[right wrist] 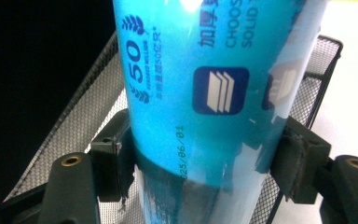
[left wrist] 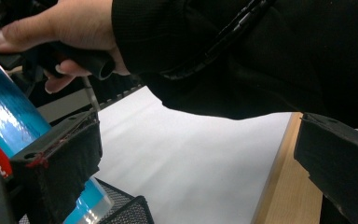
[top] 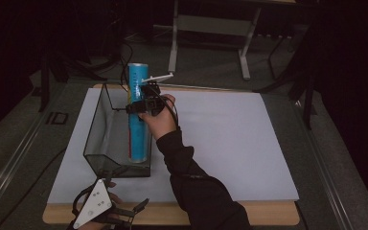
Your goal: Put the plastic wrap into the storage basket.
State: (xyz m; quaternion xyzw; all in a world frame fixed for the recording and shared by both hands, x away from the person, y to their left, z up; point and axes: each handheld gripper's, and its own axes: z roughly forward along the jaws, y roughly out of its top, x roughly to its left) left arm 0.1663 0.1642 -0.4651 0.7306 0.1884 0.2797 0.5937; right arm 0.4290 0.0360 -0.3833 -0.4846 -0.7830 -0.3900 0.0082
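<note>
From the high view, a long blue tube (top: 138, 115) stands tilted in a dark wire-mesh basket (top: 96, 139), its lower end resting on the basket floor and its top leaning past the far rim. The basket sits at the left part of a white sheet (top: 230, 143) laid over a wooden table (top: 268, 218), whose bare edge shows at the near side. The right gripper (top: 143, 106) reaches in over the basket's right wall and clasps the tube about midway up; the person's black sleeve (top: 196, 187) crosses the sheet diagonally behind it. The left gripper (top: 141, 205) lies low at the near table edge, just in front of the basket's near corner, a grey three-cornered plate on top, its jaws spread and holding nothing.

In the left gripper view, the two black padded jaws stand wide apart with only white sheet and wood edge between them. The glossy blue tube (left wrist: 4, 121) rises at the left behind one jaw, a corner of the mesh basket (left wrist: 126, 212) beneath it. The sleeve (left wrist: 242, 51) and right hand (left wrist: 60, 28) fill the upper part.

In the right gripper view, both jaws press against the sides of the tube (right wrist: 214, 93), which is smooth, shiny and printed with white lettering and a square emblem. The fine black mesh of the basket (right wrist: 84, 102) slopes behind it on either side.
</note>
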